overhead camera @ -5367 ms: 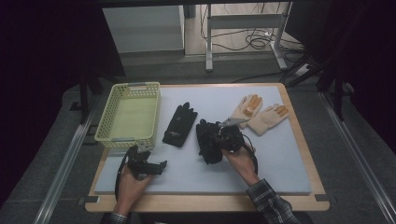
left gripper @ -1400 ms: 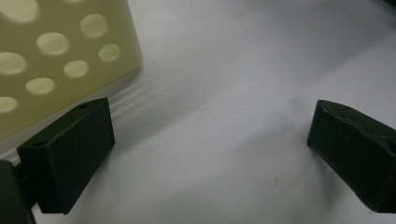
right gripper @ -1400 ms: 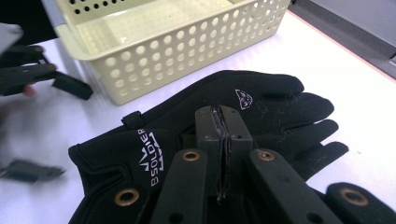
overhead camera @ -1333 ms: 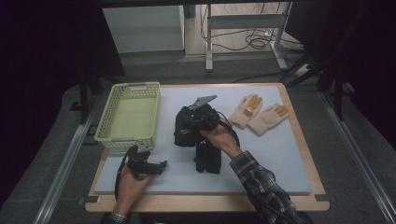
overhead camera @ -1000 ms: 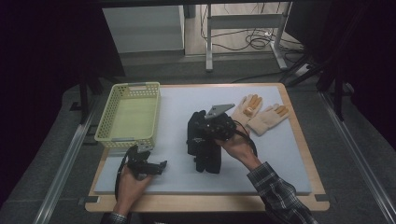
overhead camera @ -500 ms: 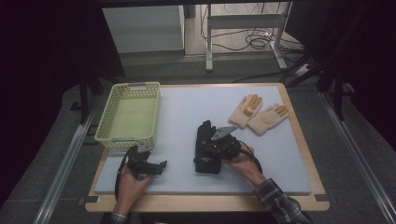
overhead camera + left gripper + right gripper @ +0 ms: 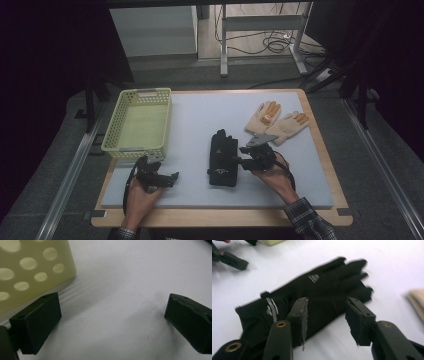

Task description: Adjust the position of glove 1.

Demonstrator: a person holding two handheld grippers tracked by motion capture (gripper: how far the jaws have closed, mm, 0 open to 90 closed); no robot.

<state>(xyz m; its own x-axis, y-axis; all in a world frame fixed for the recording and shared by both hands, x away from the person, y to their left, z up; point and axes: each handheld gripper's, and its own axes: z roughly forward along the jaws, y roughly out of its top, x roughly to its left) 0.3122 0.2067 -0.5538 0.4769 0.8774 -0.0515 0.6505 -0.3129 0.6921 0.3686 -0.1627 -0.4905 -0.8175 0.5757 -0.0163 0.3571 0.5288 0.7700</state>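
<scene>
My left gripper (image 7: 167, 177) rests near the mat's (image 7: 200, 115) front-left corner, just in front of the basket (image 7: 137, 120), in the same spot as a second ago. Its jaws stand spread wide over bare mat with nothing between them, and in the left gripper view the basket's holed wall (image 7: 27, 267) sits just beyond one jaw.

At the middle of the mat, toward the front edge, the black gloves (image 7: 223, 157) now lie stacked as one pile, fingers toward the far edge. A few seconds ago they lay as two gloves side by side farther back; I have carried one across onto the other and drawn the pair forward.

My right gripper (image 7: 243, 161) sits just at the pile's right edge. Its jaws have just been opening and now stand half spread with nothing between them, the glove (image 7: 322, 292) lying free beyond them. I judge the pairing done and the pile released. The tan gloves (image 7: 277, 120) near the far-right corner lie untouched; they look like the next pair.
</scene>
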